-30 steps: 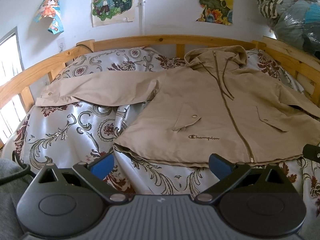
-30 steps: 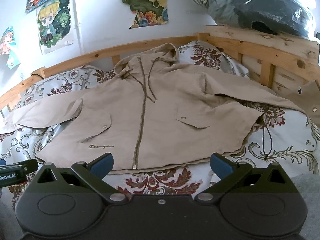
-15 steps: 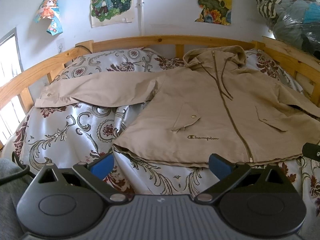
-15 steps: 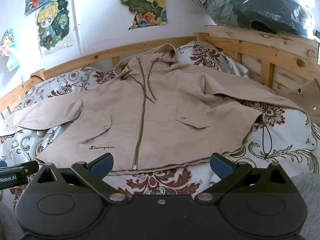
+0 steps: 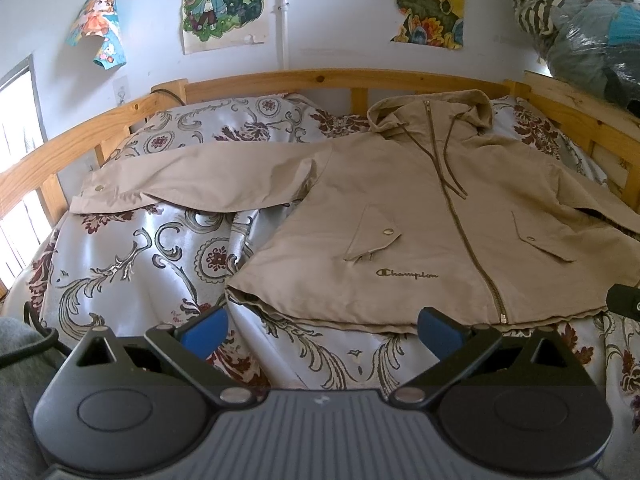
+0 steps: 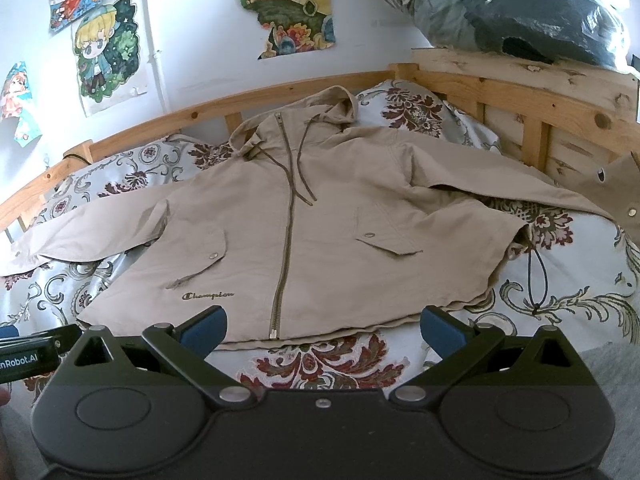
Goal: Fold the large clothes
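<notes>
Lying flat, unfolded on bed (image 5: 132, 248): tan jacket (image 5: 420, 216); left claw (image 5: 322, 330) wide, empty; right claw (image 6: 322, 330) wide, empty.

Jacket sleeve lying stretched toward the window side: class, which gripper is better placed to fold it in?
Probably the left gripper: open, facing that sleeve, which lies farther from the right gripper.
</notes>
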{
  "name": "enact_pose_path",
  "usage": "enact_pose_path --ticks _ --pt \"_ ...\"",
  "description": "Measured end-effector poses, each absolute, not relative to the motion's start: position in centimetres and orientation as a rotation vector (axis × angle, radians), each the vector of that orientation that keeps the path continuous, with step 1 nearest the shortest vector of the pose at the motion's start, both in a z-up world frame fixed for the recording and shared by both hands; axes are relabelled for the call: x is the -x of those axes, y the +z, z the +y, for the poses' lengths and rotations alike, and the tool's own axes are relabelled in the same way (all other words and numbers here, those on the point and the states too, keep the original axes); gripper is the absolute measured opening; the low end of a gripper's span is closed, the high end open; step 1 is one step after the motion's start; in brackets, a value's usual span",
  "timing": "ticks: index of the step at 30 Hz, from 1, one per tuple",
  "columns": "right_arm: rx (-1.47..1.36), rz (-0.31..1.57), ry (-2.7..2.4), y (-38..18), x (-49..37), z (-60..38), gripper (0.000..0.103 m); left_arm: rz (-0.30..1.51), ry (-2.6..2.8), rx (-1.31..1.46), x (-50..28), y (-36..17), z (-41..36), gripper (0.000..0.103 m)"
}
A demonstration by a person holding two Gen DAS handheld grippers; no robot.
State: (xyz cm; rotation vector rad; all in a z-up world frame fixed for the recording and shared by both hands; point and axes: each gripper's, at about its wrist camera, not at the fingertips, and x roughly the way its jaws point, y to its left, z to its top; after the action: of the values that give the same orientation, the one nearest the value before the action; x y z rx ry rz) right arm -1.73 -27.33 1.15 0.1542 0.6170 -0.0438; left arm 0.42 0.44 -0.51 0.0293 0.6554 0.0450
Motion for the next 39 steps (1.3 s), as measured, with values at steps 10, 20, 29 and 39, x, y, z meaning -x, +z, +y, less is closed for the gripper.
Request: enact_pose_path --ticks 10,20,29,39 --pt "-0.309 0.404 -0.101 5.0 4.5 -30.9 0.102 0.716 -0.023 -0.014 -1.6 0.0 0.4 0.102" --pt "-0.431 0.356 -0.356 9.2 4.3 -44.2 0.102 0.793 -0.136 -0.12 -6.0 0.2 -3.3 0.102" --pt "-0.152 0.457 -0.523 4.6 1.7 -49.9 0.083 0.847 -0.142 -0.123 -8.8 -1.4 -4.7 0.102" --pt "-0.339 0.443 -0.451 -0.8 0.2 -55.8 0.066 0.859 -0.098 -0.143 -8.9 -4.2 -5.0 0.102"
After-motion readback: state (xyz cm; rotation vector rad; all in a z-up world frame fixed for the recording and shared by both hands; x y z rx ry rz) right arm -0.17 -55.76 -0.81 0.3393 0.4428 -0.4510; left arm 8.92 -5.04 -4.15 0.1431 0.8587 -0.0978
